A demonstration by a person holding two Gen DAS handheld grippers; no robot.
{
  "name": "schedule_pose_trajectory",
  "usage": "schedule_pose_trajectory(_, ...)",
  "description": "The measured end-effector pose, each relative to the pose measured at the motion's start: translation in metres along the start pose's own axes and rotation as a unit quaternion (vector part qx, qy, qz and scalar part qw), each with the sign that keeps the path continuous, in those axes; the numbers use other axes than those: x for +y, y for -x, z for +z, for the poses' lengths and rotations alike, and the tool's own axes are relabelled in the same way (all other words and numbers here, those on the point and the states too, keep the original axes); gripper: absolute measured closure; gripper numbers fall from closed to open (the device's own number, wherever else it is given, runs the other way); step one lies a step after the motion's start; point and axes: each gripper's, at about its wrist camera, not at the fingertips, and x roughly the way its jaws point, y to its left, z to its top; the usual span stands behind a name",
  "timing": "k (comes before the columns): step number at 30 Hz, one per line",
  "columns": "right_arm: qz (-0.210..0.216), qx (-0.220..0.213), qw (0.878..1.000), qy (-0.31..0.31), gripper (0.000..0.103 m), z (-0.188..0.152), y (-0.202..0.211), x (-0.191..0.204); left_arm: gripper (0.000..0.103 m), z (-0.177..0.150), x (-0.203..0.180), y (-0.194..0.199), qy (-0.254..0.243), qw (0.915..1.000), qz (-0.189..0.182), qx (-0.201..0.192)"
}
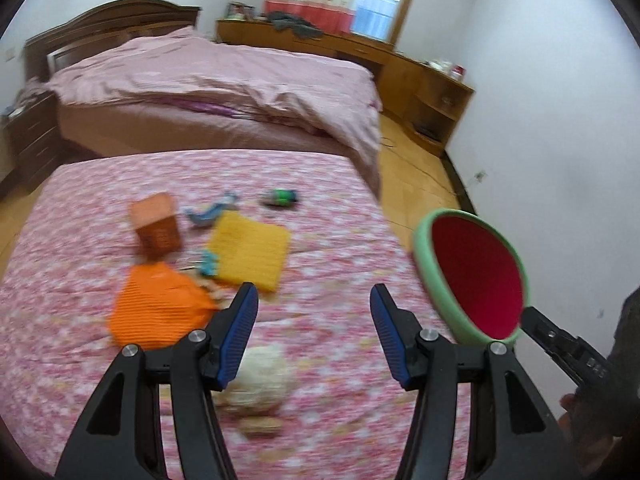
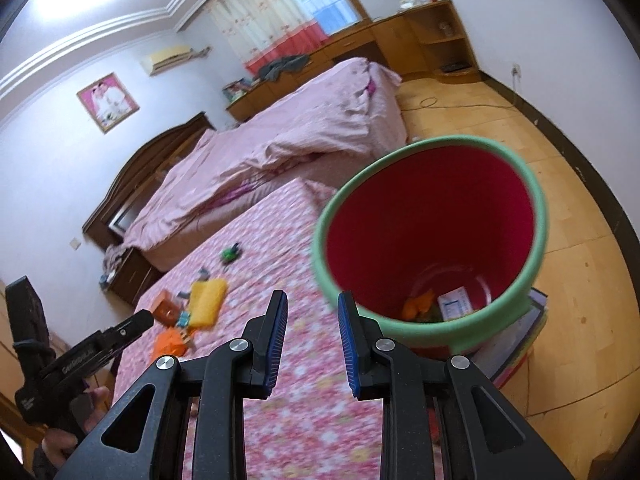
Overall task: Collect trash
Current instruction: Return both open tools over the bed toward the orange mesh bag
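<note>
A green bin with a red inside (image 2: 432, 240) stands off the right edge of the pink floral bed (image 2: 288, 320); it also shows in the left wrist view (image 1: 476, 276). Inside lie an orange scrap (image 2: 418, 306) and a white card (image 2: 456, 304). My right gripper (image 2: 312, 300) is open and empty, just left of the bin's rim. My left gripper (image 1: 314, 300) is open and empty above the bed. A crumpled cream wad (image 1: 260, 376) lies under its left finger. Ahead lie an orange wrapper (image 1: 156, 304), a yellow cloth (image 1: 250, 252), an orange box (image 1: 156, 228), a blue scrap (image 1: 212, 210) and a green item (image 1: 282, 197).
A second bed with a pink quilt (image 1: 224, 88) stands behind, with a wooden headboard (image 1: 108, 24). Wooden cabinets (image 1: 420, 80) line the far wall. Wooden floor (image 2: 560, 200) lies right of the bin. A stack of coloured sheets (image 2: 524, 340) sits under the bin.
</note>
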Motion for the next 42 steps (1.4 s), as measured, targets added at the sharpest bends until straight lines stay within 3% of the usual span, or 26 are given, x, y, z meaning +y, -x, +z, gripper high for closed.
schedule_pose_trajectory(3, 0.006, 0.007, 1.000, 0.009, 0.077, -0.004, -0.007, 0.013, 0.045, -0.003, 0.028, -0.002, 0.020, 0.9990, 0.040, 0.002)
schedule_pose_trajectory(10, 0.000, 0.034, 0.999, 0.028, 0.077, -0.012, -0.030, 0.037, 0.045, -0.017, 0.073, -0.027, 0.055, 0.9947, 0.077, 0.040)
schedule_pose_trajectory(21, -0.007, 0.070, 0.996, 0.053, 0.077, -0.019, -0.061, 0.058, 0.045, -0.027, 0.097, -0.059, 0.057, 0.9915, 0.096, 0.068)
schedule_pose_trajectory(27, -0.001, 0.081, 0.994, 0.072, 0.077, -0.019, -0.078, 0.074, 0.045, -0.024, 0.116, -0.066, 0.101, 0.9877, 0.099, 0.067)
schedule_pose_trajectory(32, 0.003, 0.088, 0.992, 0.093, 0.077, -0.022, -0.093, 0.092, 0.058, -0.024, 0.117, -0.064, 0.097, 0.9884, 0.101, 0.059)
schedule_pose_trajectory(37, 0.011, 0.098, 0.989, 0.109, 0.077, -0.026, -0.107, 0.110, 0.082, -0.024, 0.118, -0.053, 0.115, 0.9890, 0.078, 0.051)
schedule_pose_trajectory(42, 0.027, 0.116, 0.986, 0.116, 0.077, -0.031, -0.128, 0.124, 0.089, -0.027, 0.130, -0.027, 0.133, 0.9898, 0.048, 0.018)
